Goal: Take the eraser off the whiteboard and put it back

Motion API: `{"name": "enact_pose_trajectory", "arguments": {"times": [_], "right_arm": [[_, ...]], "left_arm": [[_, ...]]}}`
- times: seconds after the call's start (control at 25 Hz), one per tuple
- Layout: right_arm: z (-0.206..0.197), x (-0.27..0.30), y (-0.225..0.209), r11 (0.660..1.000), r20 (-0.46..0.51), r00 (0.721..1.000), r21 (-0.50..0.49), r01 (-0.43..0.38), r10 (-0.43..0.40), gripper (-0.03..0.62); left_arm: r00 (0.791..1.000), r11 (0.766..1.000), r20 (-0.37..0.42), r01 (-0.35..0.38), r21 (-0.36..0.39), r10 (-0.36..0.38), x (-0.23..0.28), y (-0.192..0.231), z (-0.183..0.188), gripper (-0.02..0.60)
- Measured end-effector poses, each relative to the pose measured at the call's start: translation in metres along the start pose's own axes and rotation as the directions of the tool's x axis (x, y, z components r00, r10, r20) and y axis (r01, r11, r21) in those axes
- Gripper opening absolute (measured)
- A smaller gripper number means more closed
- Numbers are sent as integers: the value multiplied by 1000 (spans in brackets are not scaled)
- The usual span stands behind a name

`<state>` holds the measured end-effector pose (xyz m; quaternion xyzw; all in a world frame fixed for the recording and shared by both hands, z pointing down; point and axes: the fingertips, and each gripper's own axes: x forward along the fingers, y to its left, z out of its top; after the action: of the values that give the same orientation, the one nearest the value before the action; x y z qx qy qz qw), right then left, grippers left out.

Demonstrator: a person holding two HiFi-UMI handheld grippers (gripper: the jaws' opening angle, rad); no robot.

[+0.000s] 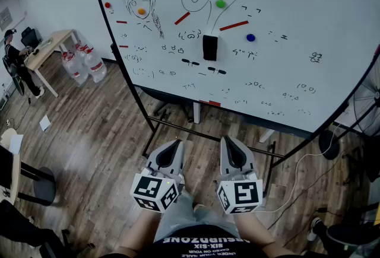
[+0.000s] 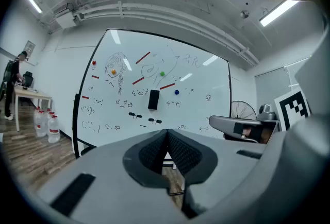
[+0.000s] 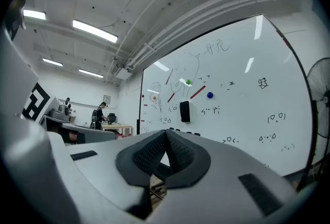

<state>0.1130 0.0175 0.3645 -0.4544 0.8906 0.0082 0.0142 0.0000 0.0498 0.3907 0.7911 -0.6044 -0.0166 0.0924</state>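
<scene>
The eraser [image 1: 209,47], a black block, sits upright on the whiteboard [image 1: 332,19], near the middle of the board and among pen drawings and small scribbled faces. A green magnet [image 1: 221,3] is stuck above it, a blue magnet [image 1: 250,37] just to its right, and an orange magnet [image 1: 141,11] further left beside a drawing of a girl with a plait. Red strips [image 1: 234,25] lie at angles on the board around the eraser.

Both tongs are held level, low in front of the person and well apart from the board. The left gripper [image 1: 178,143] has its jaws closed with the tips meeting, and nothing is between them. The right gripper [image 1: 228,139] is closed the same way and is also empty. The two sit side by side, each pointing toward the board, with the eraser ahead between their lines of aim.

On the wooden floor [image 1: 107,126] at the left of the board stand several large clear jugs [image 1: 89,64] with red caps; what is in them cannot be made out. Beside them is a light wooden table [image 1: 50,46], and a person [image 1: 12,52] is at its far end. A fan [image 1: 365,96] stands at the right edge of the board.
</scene>
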Motion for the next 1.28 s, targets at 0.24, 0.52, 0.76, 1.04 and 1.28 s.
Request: {"name": "enact_pose_trajectory", "arguments": {"times": [0.24,0.52,0.76,1.04,1.28], "right_arm": [[1,11,2,1000,-16,1000,-6,5,-5,-2],[1,30,-3,999,-14,999,-4,32,-32,-2],[9,53,-5,998,7,998,3,56,-56,0],[20,80,-9,997,37,996,-3,77,-77,0],[26,100,-12,996,56,995,2,85,-85,8]], "left_arm": [[1000,1000,-2,13,-5,-13,9,6,4,6],[999,999,-8,33,4,-33,24,18,7,6],[999,1000,-14,31,0,-31,39,40,12,6],[998,998,-20,61,0,-61,61,55,17,6],[996,997,-24,80,-6,-80,78,67,19,6]]}}
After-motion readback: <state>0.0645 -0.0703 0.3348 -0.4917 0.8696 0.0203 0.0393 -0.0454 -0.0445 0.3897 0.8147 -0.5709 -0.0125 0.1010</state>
